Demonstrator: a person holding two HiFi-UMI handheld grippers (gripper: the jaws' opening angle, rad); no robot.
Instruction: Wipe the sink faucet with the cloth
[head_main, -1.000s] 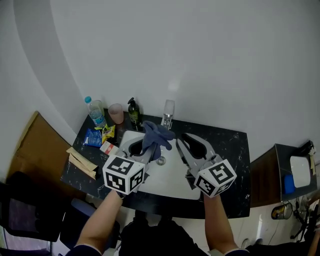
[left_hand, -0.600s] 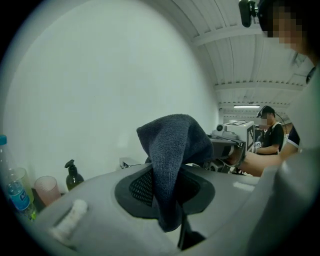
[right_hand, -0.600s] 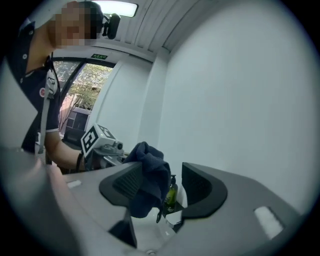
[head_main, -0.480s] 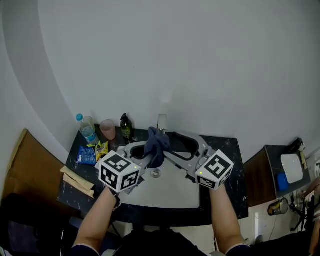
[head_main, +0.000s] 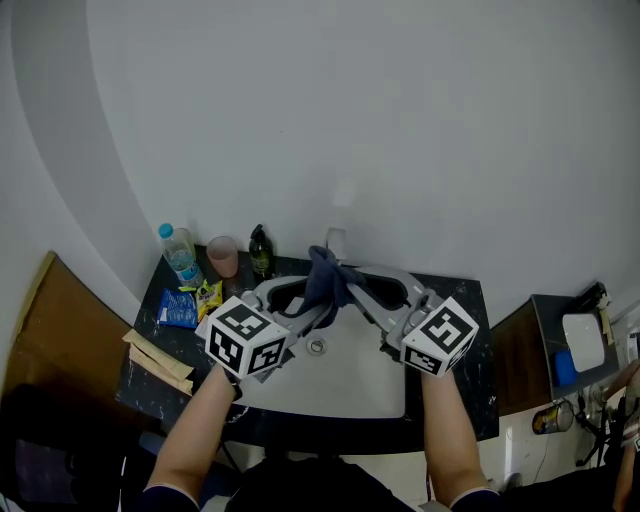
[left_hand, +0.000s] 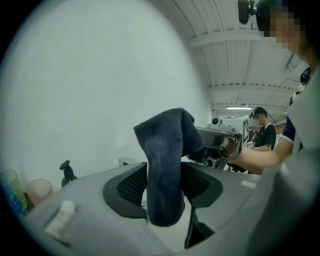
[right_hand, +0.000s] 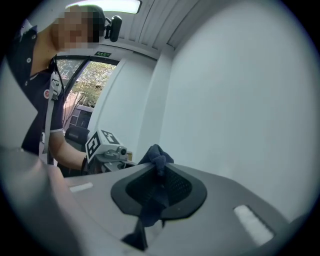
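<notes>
A dark blue cloth hangs just in front of the chrome faucet, above the white sink. My right gripper comes in from the right; its jaws are closing and pinch the cloth's upper end. My left gripper reaches in from the left. Its jaws are opening, and the cloth hangs loosely between the pads. In the left gripper view the right gripper grips the cloth's top, with the faucet small behind it.
On the black counter, left of the sink, stand a water bottle, a pink cup and a dark soap bottle. Snack packets and paper sachets lie nearer. The wall rises right behind the faucet.
Both grippers moved up toward the faucet and closer together. The right gripper, earlier apart from the cloth, now pinches it; the left gripper's jaws have loosened around it.
</notes>
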